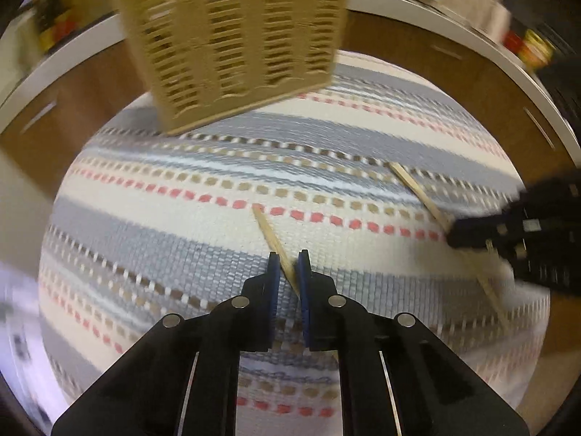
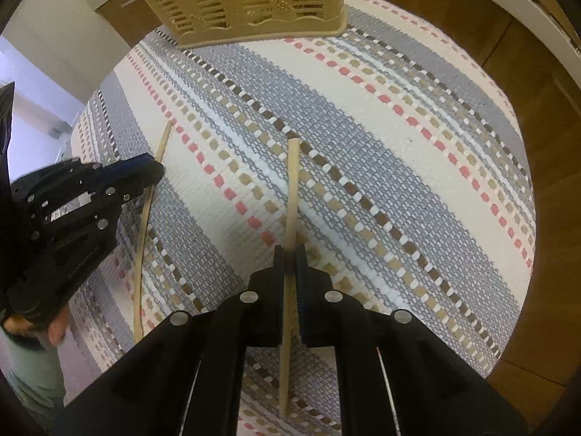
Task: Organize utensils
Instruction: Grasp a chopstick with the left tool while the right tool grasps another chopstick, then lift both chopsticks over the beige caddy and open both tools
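Observation:
Two wooden chopsticks lie on a striped placemat (image 1: pixel 181 239). My left gripper (image 1: pixel 288 267) has its jaws close around one chopstick (image 1: pixel 270 234), which runs between the blue pads. My right gripper (image 2: pixel 289 254) is shut on the other chopstick (image 2: pixel 292 189), which points ahead toward the basket. In the left wrist view the right gripper (image 1: pixel 472 234) sits at the right on that second chopstick (image 1: pixel 417 190). In the right wrist view the left gripper (image 2: pixel 152 170) sits at the left on its chopstick (image 2: pixel 145 214). A tan slotted basket (image 1: pixel 232 43) stands at the mat's far edge; it also shows in the right wrist view (image 2: pixel 247 0).
The mat (image 2: pixel 399 145) lies on a round brown wooden table (image 1: pixel 90 83) with a white rim (image 1: pixel 454 25). Blurred colourful items (image 1: pixel 530 47) stand beyond the table edge at the far right and far left.

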Tool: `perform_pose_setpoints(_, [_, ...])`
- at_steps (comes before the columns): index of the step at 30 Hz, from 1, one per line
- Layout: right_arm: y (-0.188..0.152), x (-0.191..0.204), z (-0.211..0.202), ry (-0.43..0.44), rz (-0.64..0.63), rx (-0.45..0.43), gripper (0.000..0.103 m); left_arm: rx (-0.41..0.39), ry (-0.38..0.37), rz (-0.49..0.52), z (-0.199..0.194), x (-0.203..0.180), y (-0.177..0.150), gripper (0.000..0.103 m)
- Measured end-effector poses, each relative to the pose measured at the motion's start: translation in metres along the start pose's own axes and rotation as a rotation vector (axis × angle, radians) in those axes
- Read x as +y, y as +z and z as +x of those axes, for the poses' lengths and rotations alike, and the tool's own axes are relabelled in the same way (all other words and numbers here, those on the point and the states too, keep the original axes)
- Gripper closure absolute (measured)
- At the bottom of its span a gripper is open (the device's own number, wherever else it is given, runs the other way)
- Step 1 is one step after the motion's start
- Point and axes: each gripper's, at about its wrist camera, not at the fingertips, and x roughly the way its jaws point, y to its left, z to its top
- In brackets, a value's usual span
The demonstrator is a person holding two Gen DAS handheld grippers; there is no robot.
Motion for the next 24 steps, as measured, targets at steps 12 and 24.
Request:
perform_pose_setpoints(12, [0.012, 0.015, 0.004, -0.010, -0.023, 0.019, 0.076, 0.091, -0.051, -0.011, -0.001, 0.016, 0.007, 0.095])
perform_pose_setpoints(24, [0.003, 0.015, -0.013, -0.020, -0.071, -0.090, 0.099, 0.016, 0.093, 0.010, -0.007, -0.021, 0.014, 0.100])
